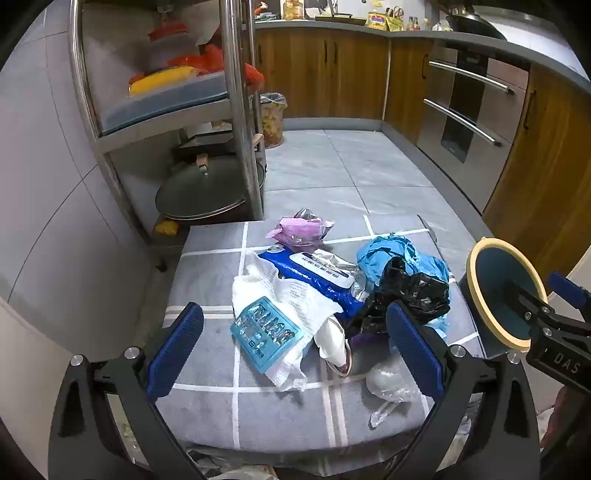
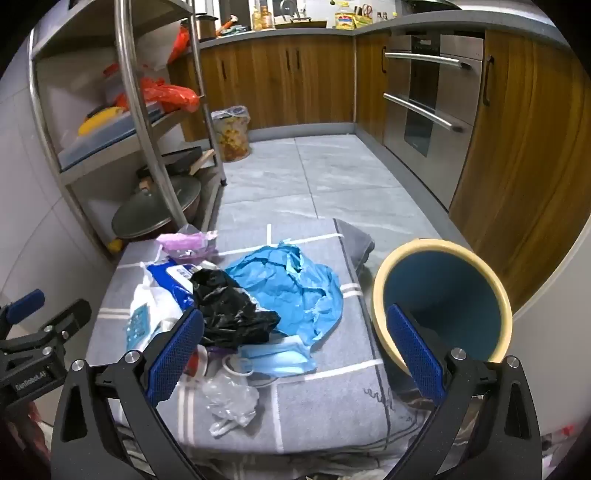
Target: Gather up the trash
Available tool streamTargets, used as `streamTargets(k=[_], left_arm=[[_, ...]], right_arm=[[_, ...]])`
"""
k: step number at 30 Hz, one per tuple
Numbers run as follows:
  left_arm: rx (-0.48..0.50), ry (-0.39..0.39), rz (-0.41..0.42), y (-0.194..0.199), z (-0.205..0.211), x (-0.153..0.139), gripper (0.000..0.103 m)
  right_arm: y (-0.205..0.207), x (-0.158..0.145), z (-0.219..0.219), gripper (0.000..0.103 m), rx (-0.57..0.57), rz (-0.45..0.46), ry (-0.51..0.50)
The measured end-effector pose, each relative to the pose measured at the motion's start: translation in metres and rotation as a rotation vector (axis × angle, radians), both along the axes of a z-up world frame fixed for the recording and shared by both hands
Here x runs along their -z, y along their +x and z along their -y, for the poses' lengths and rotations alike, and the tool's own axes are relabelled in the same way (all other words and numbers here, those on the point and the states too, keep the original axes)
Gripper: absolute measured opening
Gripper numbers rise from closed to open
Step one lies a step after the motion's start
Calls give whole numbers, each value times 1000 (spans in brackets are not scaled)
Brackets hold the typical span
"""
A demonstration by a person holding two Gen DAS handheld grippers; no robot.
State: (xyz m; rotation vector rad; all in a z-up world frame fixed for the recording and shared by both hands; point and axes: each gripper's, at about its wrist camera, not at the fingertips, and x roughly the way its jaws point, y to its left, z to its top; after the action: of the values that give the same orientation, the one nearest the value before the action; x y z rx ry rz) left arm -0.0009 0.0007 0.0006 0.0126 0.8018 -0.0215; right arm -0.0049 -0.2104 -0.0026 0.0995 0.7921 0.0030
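Nothing is collected yet: your trash pile lies mid-frame on the grey cloth, the bin at right looks empty, and both jaws are released.

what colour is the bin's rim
Pale yellow rim on a blue bin; clearest in the right wrist view.

A tall metal shelf stands on the left by the wall. On its low level sits a big pan with a round glass lid. Higher up lie red bags and something yellow. Brown wooden cupboards run along the far wall, with bottles and jars on top. A shiny silver oven with long handles is on the right. The floor has big grey tiles.
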Motion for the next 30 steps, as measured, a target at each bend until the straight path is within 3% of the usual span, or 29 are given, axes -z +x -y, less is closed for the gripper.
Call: streamTargets(k=[11,13,30], left_arm=[[19,3,-5,-18,-22,-1,98],[4,32,-28,3,1,2,98],[-1,32,-30,4,4,5,98]], right_arm=[[0,2,0,98,0,-3,6],[0,3,0,98,-1,-3,5],[-1,5,0,98,2,-4,1]])
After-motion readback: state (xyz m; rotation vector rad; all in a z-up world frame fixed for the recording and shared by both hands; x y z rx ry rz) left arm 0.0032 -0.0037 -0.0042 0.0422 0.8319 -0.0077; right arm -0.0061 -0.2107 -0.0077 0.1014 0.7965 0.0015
